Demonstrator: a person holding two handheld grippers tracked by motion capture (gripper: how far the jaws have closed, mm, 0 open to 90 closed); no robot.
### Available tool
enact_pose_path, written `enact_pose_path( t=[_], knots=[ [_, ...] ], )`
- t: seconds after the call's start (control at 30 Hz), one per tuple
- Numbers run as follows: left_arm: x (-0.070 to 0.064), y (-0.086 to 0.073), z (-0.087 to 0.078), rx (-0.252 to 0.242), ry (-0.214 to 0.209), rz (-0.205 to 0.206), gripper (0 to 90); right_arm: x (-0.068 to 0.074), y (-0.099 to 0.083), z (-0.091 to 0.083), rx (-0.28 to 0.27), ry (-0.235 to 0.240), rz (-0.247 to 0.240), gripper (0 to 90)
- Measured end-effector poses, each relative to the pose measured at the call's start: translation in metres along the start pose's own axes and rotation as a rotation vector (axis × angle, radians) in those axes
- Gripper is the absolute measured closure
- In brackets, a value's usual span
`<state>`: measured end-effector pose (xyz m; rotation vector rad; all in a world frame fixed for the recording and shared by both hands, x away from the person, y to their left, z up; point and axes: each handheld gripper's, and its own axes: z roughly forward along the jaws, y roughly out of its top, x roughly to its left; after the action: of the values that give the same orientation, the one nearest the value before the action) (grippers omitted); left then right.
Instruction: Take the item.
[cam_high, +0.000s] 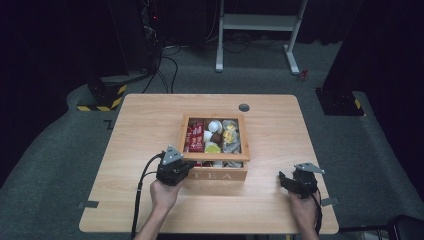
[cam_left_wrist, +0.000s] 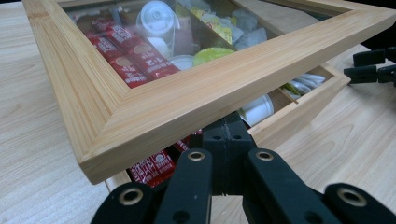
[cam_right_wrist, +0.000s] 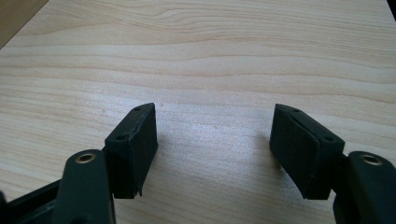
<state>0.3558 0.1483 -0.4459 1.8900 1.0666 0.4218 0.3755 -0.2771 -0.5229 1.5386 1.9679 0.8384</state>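
A wooden tea box (cam_high: 220, 175) marked TEA stands mid-table. Its glass-paned lid (cam_high: 214, 156) is tilted up at the front. My left gripper (cam_high: 186, 165) is at the box's front left corner. In the left gripper view its jaws are shut, and the tip (cam_left_wrist: 229, 128) is tucked under the lid's front rail (cam_left_wrist: 187, 100), which rests on it above the box wall (cam_left_wrist: 303, 116). Through the glass I see red sachets (cam_left_wrist: 140, 56) and white cups (cam_left_wrist: 156, 16). My right gripper (cam_high: 286, 181) hovers low over bare table at the right, open (cam_right_wrist: 215, 140), holding nothing.
A round cable hole (cam_high: 244, 107) sits near the table's far edge behind the box. Bare tabletop (cam_high: 145, 130) lies to the left of the box. A white desk frame (cam_high: 257, 22) stands on the floor beyond the table.
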Motion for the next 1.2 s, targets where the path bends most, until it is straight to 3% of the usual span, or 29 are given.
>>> enact_pose_path(
  t=[0.57,0.67,1.2],
  knots=[
    [0.007,0.022,-0.003,-0.006,-0.002,-0.015,90.0,0.000,0.000,0.000,0.000,0.001,-0.003,32.0],
    [0.009,0.024,-0.004,-0.015,-0.008,-0.044,90.0,0.000,0.000,0.000,0.000,0.001,-0.003,32.0],
    [0.013,0.042,-0.009,-0.036,-0.005,-0.044,90.0,0.000,0.000,0.000,0.000,0.001,-0.003,32.0]
  ],
)
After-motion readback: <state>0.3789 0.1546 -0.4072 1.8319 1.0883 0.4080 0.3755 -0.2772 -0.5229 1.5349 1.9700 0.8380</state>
